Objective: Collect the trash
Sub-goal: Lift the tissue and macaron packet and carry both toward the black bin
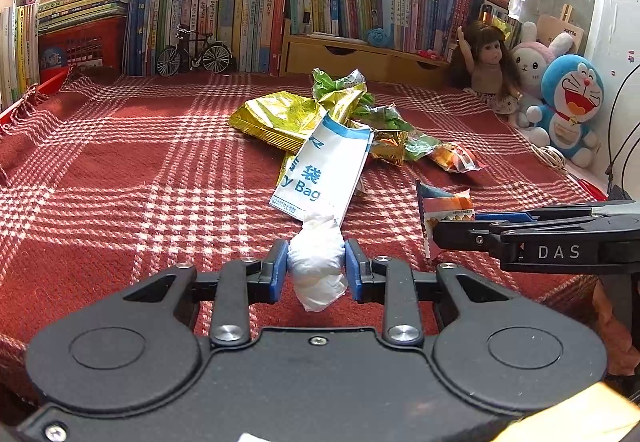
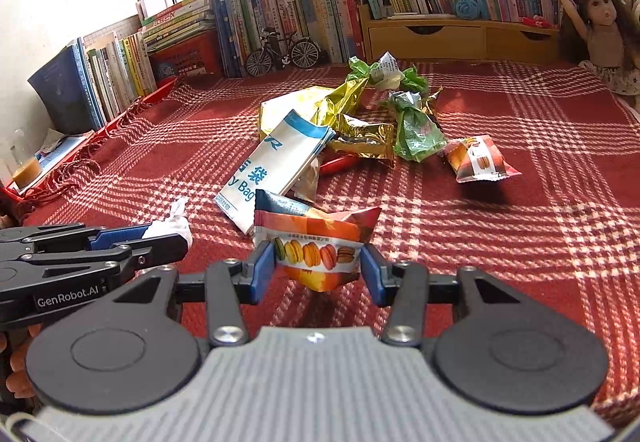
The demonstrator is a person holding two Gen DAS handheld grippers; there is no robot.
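My left gripper (image 1: 316, 266) is shut on a crumpled white tissue wad (image 1: 318, 262), lifted above the red plaid cloth (image 1: 140, 169). My right gripper (image 2: 318, 268) is shut on an orange macaron snack packet (image 2: 316, 242); the same packet (image 1: 440, 217) shows at the right in the left wrist view. The left gripper (image 2: 168, 238) with the tissue appears at the left of the right wrist view. Beyond both lies a trash pile: a white and blue paper bag (image 1: 328, 169), gold foil wrappers (image 1: 280, 117), green wrappers (image 2: 416, 129) and another orange packet (image 2: 476, 159).
Rows of books (image 1: 224, 13) and a model bicycle (image 1: 194, 51) line the far edge. A wooden drawer shelf (image 1: 360, 57), a doll (image 1: 490, 61) and plush toys (image 1: 568, 101) stand at the back right. Cloth fringe hangs at the left edge (image 2: 76, 169).
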